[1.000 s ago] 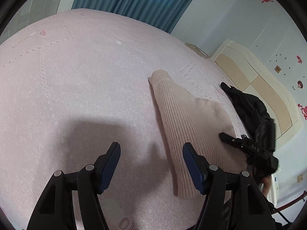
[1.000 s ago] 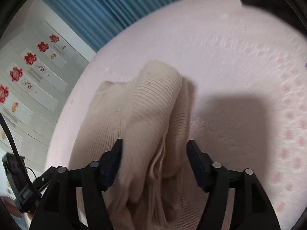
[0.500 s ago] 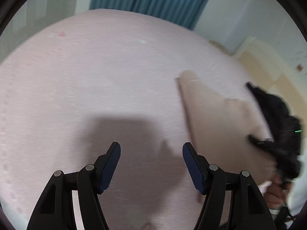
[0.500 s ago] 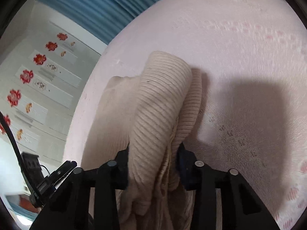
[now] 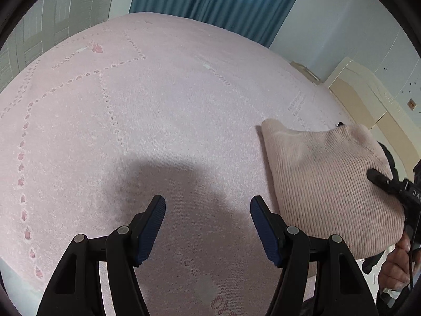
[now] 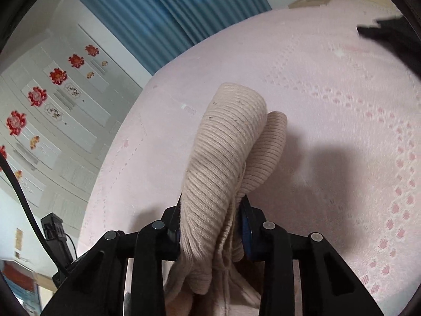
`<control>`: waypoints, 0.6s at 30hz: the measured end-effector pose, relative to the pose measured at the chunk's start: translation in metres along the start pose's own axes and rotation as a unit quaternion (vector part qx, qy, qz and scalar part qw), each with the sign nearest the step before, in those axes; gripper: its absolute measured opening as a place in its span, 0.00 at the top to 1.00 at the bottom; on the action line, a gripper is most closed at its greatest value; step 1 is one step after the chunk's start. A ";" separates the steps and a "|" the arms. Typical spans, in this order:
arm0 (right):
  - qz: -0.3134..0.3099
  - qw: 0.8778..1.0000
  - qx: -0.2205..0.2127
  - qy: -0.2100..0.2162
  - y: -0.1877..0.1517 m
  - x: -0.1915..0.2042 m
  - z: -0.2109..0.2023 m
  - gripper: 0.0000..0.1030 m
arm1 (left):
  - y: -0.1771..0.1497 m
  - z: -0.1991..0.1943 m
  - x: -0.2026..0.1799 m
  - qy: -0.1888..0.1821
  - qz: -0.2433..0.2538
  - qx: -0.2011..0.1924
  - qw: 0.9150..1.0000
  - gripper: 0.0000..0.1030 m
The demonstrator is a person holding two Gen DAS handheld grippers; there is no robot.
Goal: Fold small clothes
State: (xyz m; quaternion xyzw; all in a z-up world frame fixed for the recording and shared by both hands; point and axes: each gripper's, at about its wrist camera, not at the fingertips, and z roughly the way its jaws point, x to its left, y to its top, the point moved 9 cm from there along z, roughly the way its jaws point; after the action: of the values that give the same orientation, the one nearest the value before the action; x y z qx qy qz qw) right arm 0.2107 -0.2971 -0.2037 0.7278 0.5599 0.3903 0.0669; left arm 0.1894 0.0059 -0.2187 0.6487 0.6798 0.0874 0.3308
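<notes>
A beige ribbed knit sweater (image 6: 229,142) hangs bunched between the blue pads of my right gripper (image 6: 210,210). Its jaws are closing and the pads press into the knit from both sides. The sweater is raised off the pink bed (image 6: 329,92), with its folded end drooping forward. In the left wrist view the same sweater (image 5: 329,184) bulges at the right, with a black finger of the right gripper (image 5: 379,177) against it. My left gripper (image 5: 208,210) is open over the bare sheet, left of the sweater, with nothing between its fingers.
The pink patterned bedsheet (image 5: 131,105) fills most of both views. A black garment (image 6: 389,34) lies at the bed's far right. A cream headboard (image 5: 368,100) and blue curtain (image 5: 210,0) stand behind the bed. A person's hand (image 5: 397,266) shows at the lower right.
My right gripper closed on the sweater and lifted it from the bed, so the knit now hangs bunched. The left gripper stayed open and shifted slightly over the sheet.
</notes>
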 end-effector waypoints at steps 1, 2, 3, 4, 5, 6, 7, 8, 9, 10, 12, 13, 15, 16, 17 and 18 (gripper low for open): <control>-0.004 1.000 -0.001 -0.005 0.003 0.007 0.000 0.67 | 0.000 0.000 0.003 -0.002 -0.001 -0.001 1.000 0.37; -0.007 1.000 0.000 -0.008 0.006 0.014 -0.001 0.67 | 0.003 -0.001 0.005 -0.006 -0.003 -0.001 1.000 0.37; -0.010 1.000 0.000 -0.012 0.009 0.022 0.000 0.67 | 0.005 -0.002 0.008 -0.008 -0.004 -0.002 1.000 0.37; -0.015 1.000 0.000 -0.017 0.013 0.030 0.001 0.67 | 0.007 -0.002 0.009 -0.009 -0.005 -0.003 1.000 0.37; -0.019 1.000 0.000 -0.022 0.015 0.037 0.003 0.67 | 0.009 -0.003 0.011 -0.010 -0.006 -0.004 1.000 0.37; -0.023 0.999 0.001 -0.026 0.018 0.046 0.008 0.68 | 0.012 -0.003 0.015 -0.010 -0.008 -0.004 1.000 0.37; -0.023 0.999 0.001 -0.029 0.023 0.053 0.012 0.68 | 0.015 -0.003 0.018 -0.010 -0.009 -0.005 1.000 0.37; -0.022 0.999 0.002 -0.027 0.025 0.059 0.014 0.68 | 0.018 -0.003 0.022 -0.011 -0.010 -0.006 1.000 0.37; -0.021 1.000 0.001 -0.023 0.028 0.067 0.018 0.68 | 0.022 -0.003 0.027 -0.011 -0.011 -0.007 1.000 0.37; -0.020 1.000 0.000 -0.020 0.032 0.074 0.021 0.69 | 0.026 -0.003 0.032 -0.010 -0.012 -0.008 1.000 0.37; -0.018 1.000 -0.002 -0.012 0.037 0.086 0.028 0.69 | 0.032 -0.003 0.044 -0.006 -0.018 -0.010 1.000 0.37; -0.014 1.000 -0.002 -0.005 0.040 0.093 0.033 0.70 | 0.035 -0.003 0.047 -0.005 -0.021 -0.011 1.000 0.37; -0.005 1.000 0.000 0.011 0.047 0.108 0.043 0.70 | 0.040 -0.002 0.060 -0.003 -0.029 -0.010 1.000 0.37; -0.001 1.000 0.002 0.021 0.046 0.111 0.046 0.70 | 0.042 -0.002 0.064 -0.001 -0.032 -0.011 0.999 0.37; 0.004 0.999 0.003 0.035 0.048 0.119 0.051 0.70 | 0.045 -0.001 0.071 0.000 -0.034 -0.012 0.999 0.37; 0.009 0.999 0.003 0.046 0.050 0.125 0.055 0.70 | 0.046 -0.001 0.074 0.003 -0.035 -0.013 0.999 0.37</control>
State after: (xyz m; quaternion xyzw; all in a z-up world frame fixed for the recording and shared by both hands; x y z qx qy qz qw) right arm 0.2924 -0.1883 -0.1529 0.7144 0.5566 0.4226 0.0351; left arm 0.2314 0.0825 -0.2178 0.6199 0.7019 0.0860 0.3401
